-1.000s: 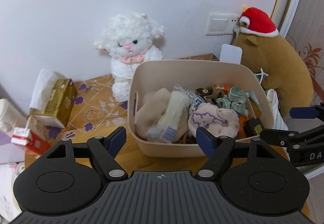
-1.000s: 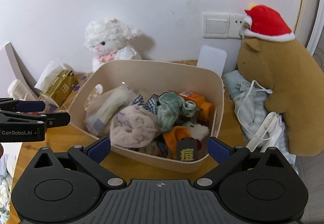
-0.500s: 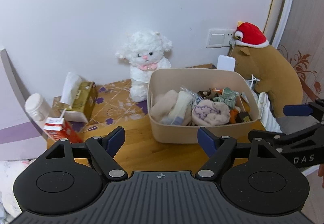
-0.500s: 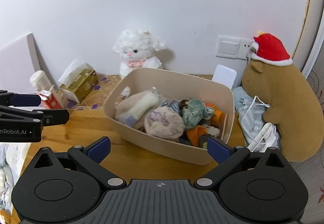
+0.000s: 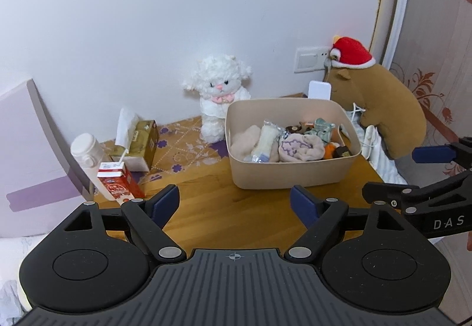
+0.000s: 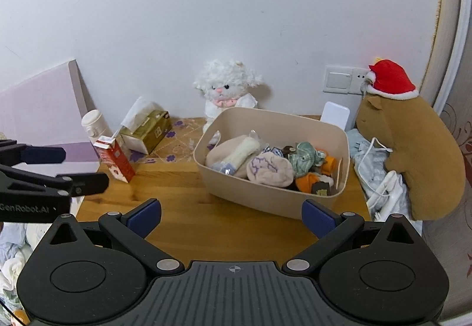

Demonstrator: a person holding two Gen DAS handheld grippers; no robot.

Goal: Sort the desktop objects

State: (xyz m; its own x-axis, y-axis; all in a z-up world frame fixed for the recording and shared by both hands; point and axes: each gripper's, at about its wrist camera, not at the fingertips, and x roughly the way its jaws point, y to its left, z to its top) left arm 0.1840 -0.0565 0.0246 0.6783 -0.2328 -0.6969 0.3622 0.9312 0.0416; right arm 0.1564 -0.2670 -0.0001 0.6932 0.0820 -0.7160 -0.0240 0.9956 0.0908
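Carton [image 5: 117,185] and tissue box [image 5: 141,140] flank bin [image 5: 292,175].

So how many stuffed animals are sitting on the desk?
2. The white lamb plush sits against the wall behind the beige bin. The brown capybara plush in a red Santa hat sits right of the bin. Smaller toys may be buried inside the bin.

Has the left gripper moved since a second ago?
Yes. The left gripper has pulled back from the beige bin, which filled its view earlier and now sits smaller and farther off on the wooden desk; jaws open.
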